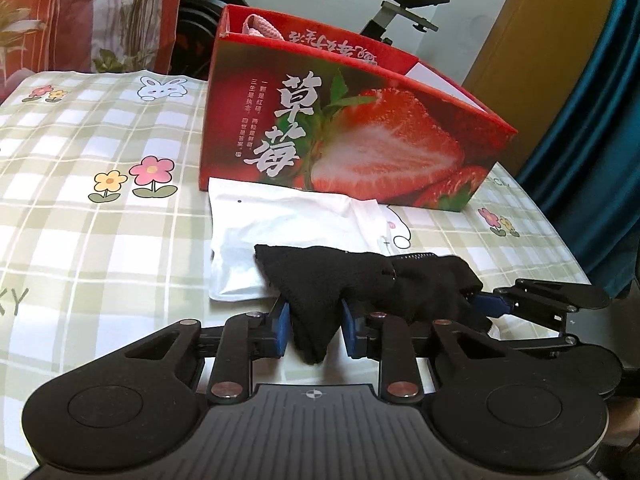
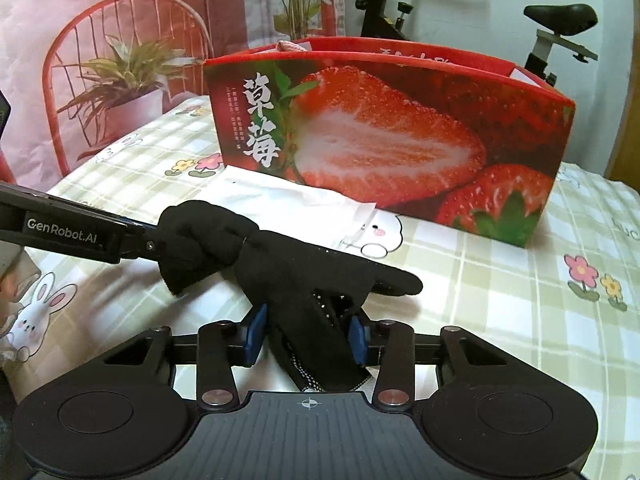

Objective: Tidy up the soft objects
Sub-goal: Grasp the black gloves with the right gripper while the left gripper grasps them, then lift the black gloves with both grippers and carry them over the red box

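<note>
Left wrist view: a black glove (image 1: 360,284) is seen stretched sideways across a checked tablecloth (image 1: 100,240), just in front of the camera, with its long axis running from left to right. One end of it hangs down between the blue pads (image 1: 283,330) of the left gripper (image 1: 314,330), and the cloth is pinched there, the jaws being drawn in close around a folded point of fabric. The other end is reached from the right of the picture by the right gripper (image 1: 486,306), whose jaws are narrowed on the glove as well. Right wrist view: the same glove (image 2: 288,276) is shown running away from the camera and leftward, its near end gripped between the right gripper's (image 2: 306,334) pads, its far, bunched end held at the tip of the left gripper (image 2: 154,240), which enters from the left edge. The glove is thus held at both ends, one end to each gripper, and neither is nearer than the other. Part of it is laid over a white pouch (image 1: 280,232) on the cloth. Directly behind, a red strawberry box (image 1: 352,128) stands open at the top, with something pink (image 1: 256,28) showing at its rim. Judged from this, the coming move depends on the glove being carried forward and up over the box's near wall, its length kept roughly parallel to that wall.
</note>
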Tool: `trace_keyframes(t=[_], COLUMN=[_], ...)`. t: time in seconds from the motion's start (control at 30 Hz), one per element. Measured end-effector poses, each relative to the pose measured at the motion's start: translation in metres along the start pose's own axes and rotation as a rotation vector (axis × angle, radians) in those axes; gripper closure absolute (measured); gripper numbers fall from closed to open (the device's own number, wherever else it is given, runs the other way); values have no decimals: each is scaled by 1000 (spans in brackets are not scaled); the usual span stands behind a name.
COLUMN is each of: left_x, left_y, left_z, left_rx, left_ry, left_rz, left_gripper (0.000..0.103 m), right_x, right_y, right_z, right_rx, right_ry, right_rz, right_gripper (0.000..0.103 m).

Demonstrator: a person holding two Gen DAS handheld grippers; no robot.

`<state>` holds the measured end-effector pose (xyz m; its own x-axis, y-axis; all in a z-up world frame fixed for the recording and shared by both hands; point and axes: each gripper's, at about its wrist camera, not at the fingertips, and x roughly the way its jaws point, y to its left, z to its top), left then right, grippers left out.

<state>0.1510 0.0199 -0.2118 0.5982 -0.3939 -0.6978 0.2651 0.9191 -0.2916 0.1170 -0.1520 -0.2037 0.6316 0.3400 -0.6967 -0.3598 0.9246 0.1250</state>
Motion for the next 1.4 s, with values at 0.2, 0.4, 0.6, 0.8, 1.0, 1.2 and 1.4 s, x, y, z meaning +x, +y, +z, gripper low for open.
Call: trace_keyframes(t=[0.2, 0.4, 0.6, 0.8, 1.0, 1.2, 1.4], left_x=[-5, -1, -1, -1, -1, -1, -2], left_y=[-6, -3, -1, 0, 1, 1, 0], left_z=[-10, -15, -16, -17, -17, -17, -18], left_rx=[16, 1, -8, -16, -20, -24, -22], left_ry=[5, 35, 25, 22, 18, 16, 15], left_rz=[-16, -27, -37, -42, -45, -49, -57], left_gripper=[75, 75, 75, 75, 75, 75, 83], right_x=[-14, -16, -15, -20, -23, -21, -23], right_y=[-7, -9, -7, -9, -16, -16, -13], right_z=[-12, -15, -16, -15, -16, -17, -16], right_rx=[55, 68, 46, 55, 78, 80, 72], right_ry=[-18, -22, -28, -37, -52, -52, -60], right_rz=[11, 9, -1, -39, -66, -55, -22], right_gripper=[68, 67, 65, 60, 58, 60, 80])
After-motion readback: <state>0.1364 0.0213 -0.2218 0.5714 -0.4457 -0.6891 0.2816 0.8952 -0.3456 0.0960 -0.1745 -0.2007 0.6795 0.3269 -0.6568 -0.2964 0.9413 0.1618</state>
